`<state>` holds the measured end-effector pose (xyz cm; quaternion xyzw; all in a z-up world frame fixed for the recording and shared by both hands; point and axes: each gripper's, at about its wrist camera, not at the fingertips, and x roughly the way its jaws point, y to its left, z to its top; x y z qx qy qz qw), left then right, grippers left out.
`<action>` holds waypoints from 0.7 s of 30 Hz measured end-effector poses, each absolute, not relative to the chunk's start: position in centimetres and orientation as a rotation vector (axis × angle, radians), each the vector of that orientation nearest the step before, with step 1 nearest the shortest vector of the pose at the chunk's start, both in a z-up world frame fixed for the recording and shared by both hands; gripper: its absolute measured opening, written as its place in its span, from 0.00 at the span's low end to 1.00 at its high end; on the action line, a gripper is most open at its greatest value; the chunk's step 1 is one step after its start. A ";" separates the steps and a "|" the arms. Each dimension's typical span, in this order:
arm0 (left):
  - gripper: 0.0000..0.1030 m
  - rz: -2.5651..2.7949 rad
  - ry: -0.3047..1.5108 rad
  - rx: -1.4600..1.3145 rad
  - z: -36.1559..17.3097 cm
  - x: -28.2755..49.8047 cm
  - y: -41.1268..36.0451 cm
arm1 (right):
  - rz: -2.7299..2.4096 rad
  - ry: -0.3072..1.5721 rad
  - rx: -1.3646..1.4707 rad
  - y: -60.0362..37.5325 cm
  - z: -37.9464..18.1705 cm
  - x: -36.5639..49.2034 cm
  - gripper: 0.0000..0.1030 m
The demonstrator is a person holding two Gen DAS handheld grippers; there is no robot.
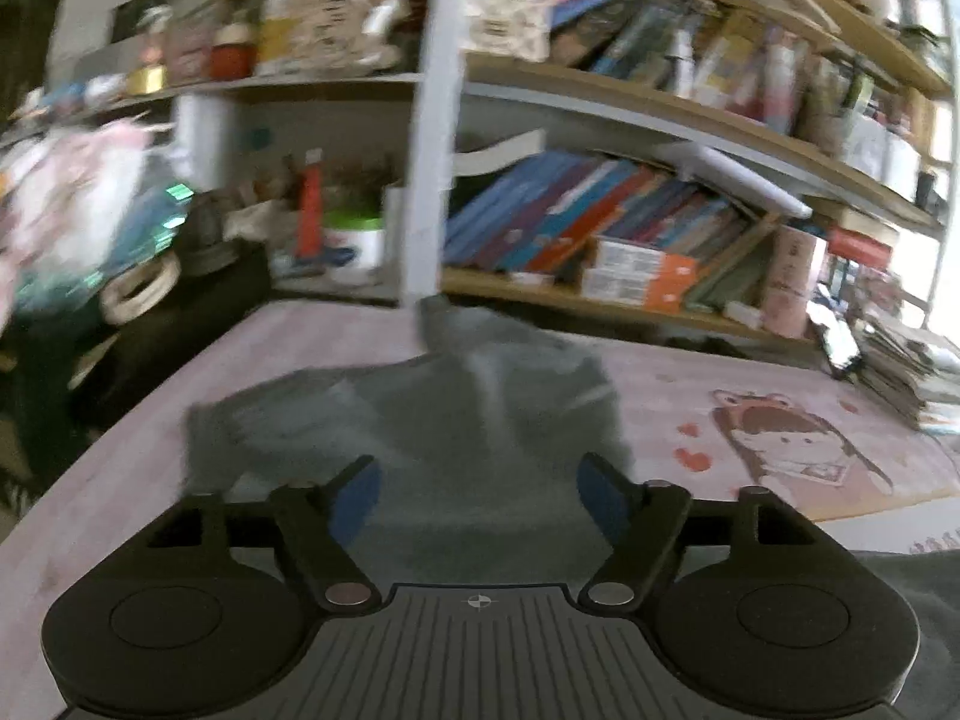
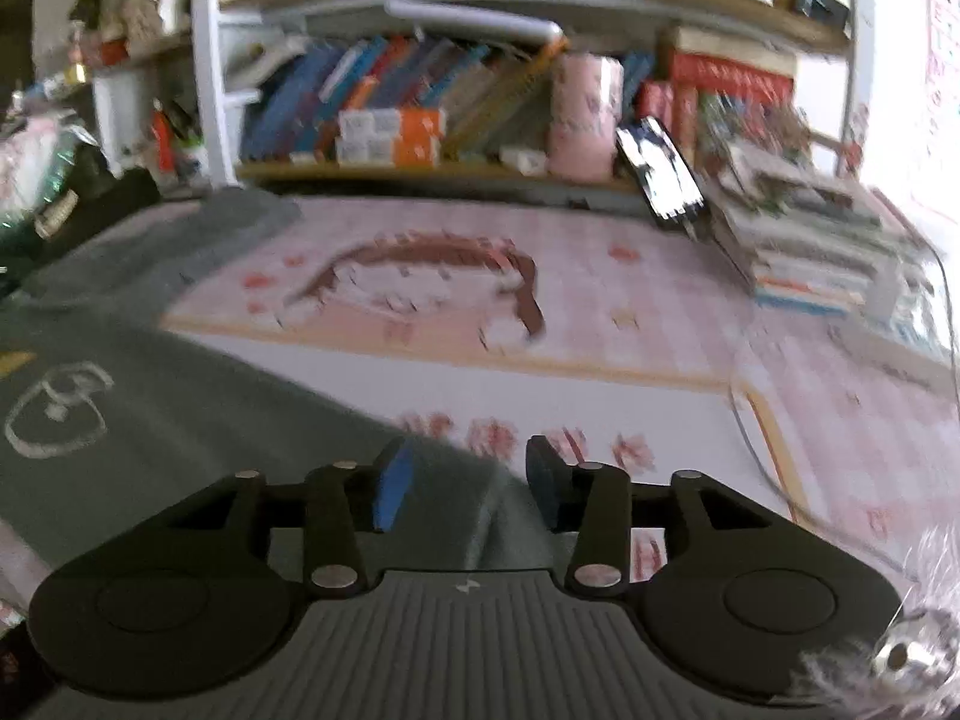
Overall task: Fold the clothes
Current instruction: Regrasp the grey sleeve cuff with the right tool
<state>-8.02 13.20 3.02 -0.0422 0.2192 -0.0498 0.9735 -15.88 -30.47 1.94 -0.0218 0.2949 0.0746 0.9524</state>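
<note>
A dark grey-green garment (image 1: 456, 396) lies spread on a pink cartoon table mat (image 1: 690, 378); one part reaches toward the shelf. My left gripper (image 1: 480, 495) hovers over it, its blue-padded jaws wide apart with nothing pinched between them. In the right wrist view the same garment (image 2: 180, 420) shows a white printed logo (image 2: 54, 414) at the left. Its right edge runs under my right gripper (image 2: 468, 483). Those jaws stand partly apart with the cloth's edge lying between and below them. The pads do not visibly press on the cloth.
A crowded bookshelf (image 1: 600, 228) stands close behind the table. A stack of books and papers (image 2: 822, 246) sits at the right, with a dark phone (image 2: 660, 174) and a pink cylinder (image 2: 585, 114) beside it. Dark clutter (image 1: 150, 300) borders the table's left edge.
</note>
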 end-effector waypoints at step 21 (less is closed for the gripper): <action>0.74 -0.153 0.536 0.221 0.6 4.7 4.1 | 0.484 0.614 -0.022 -19.3 0.8 -5.0 0.62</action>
